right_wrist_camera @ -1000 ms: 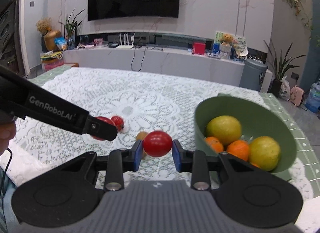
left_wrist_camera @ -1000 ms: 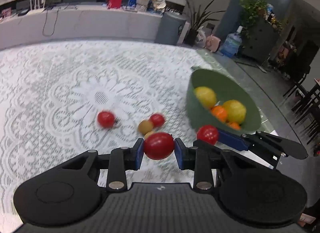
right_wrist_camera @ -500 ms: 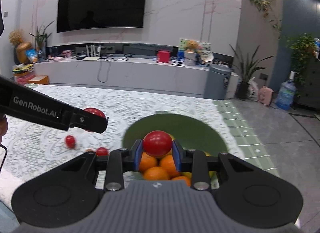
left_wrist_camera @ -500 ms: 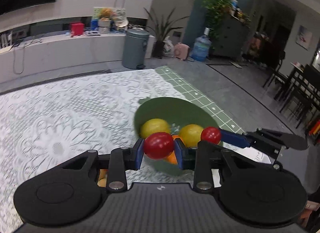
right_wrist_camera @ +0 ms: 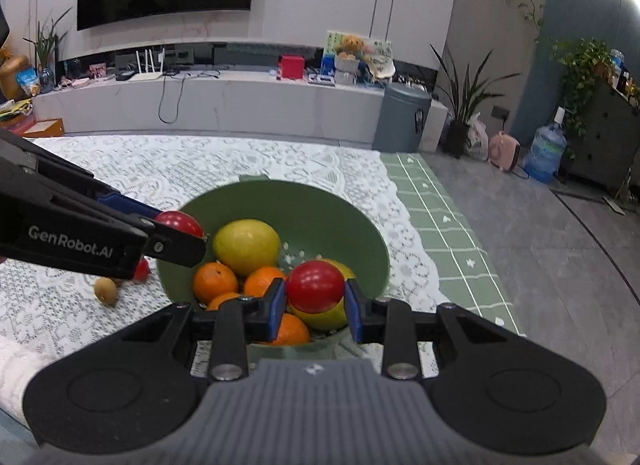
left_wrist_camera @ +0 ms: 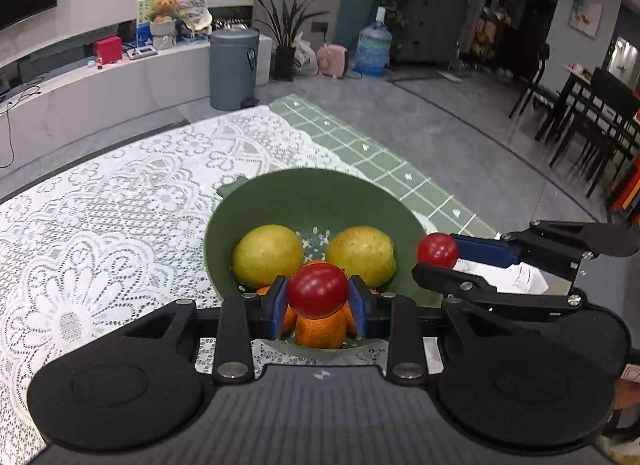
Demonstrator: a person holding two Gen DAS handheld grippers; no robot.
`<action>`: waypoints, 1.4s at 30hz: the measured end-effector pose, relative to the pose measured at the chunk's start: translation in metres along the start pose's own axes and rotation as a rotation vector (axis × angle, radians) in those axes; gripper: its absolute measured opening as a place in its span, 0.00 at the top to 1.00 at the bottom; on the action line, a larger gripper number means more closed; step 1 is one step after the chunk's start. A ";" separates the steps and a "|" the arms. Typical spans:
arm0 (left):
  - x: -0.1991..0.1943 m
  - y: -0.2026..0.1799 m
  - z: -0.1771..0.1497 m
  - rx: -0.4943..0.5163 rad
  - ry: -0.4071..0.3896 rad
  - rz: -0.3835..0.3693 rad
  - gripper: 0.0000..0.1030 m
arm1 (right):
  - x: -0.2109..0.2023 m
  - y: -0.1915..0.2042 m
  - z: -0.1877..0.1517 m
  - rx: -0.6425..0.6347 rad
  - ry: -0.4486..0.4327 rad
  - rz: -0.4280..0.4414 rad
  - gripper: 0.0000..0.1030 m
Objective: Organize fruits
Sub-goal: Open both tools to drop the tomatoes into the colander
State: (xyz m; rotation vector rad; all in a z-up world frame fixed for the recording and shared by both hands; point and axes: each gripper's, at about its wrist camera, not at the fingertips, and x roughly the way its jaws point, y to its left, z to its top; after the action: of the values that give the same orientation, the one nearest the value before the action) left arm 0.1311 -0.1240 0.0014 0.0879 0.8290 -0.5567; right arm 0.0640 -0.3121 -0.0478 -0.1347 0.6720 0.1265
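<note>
Viewing from the left wrist: left hand-held gripper (left_wrist_camera: 318, 301), jaws narrow, blue pads clamped on either side of a red tomato (left_wrist_camera: 318, 291) across its widest part. Directly beyond and beneath the fingertips, a green bowl (left_wrist_camera: 280, 193) on the lace-covered worktop (left_wrist_camera: 100, 225), containing two yellow-green citrus fruits (left_wrist_camera: 268, 255) and several oranges (left_wrist_camera: 320, 331). To the right of the fingertips, the right hand-held gripper (left_wrist_camera: 438, 253) reaches in over the bowl's rim, closed on a second red tomato (left_wrist_camera: 438, 251)

Viewing from the right wrist: right hand-held gripper, jaws narrow, holding its tomato at the sides above the bowl's contents. To the left of the fingertips, the left hand-held gripper enters with its tomato at the bowl's near-left rim; below it, a small brown fruit (right_wrist_camera: 106, 291) and a partly hidden red one lie loose on the worktop

Handling, as judged: tomatoes light, smooth-skinned, likely slippery and easily bruised; side grip at the widest part suits, pressure gentle; release low over the piled fruit
</note>
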 end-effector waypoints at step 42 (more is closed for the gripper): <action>0.044 0.007 0.001 0.011 0.187 0.007 0.46 | 0.043 0.005 0.013 -0.134 0.215 0.054 0.68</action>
State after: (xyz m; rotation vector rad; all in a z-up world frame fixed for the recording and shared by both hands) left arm 0.1590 -0.1375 -0.0302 0.1546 1.0069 -0.5522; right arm 0.1045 -0.3017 -0.0651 -0.2618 0.8826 0.2110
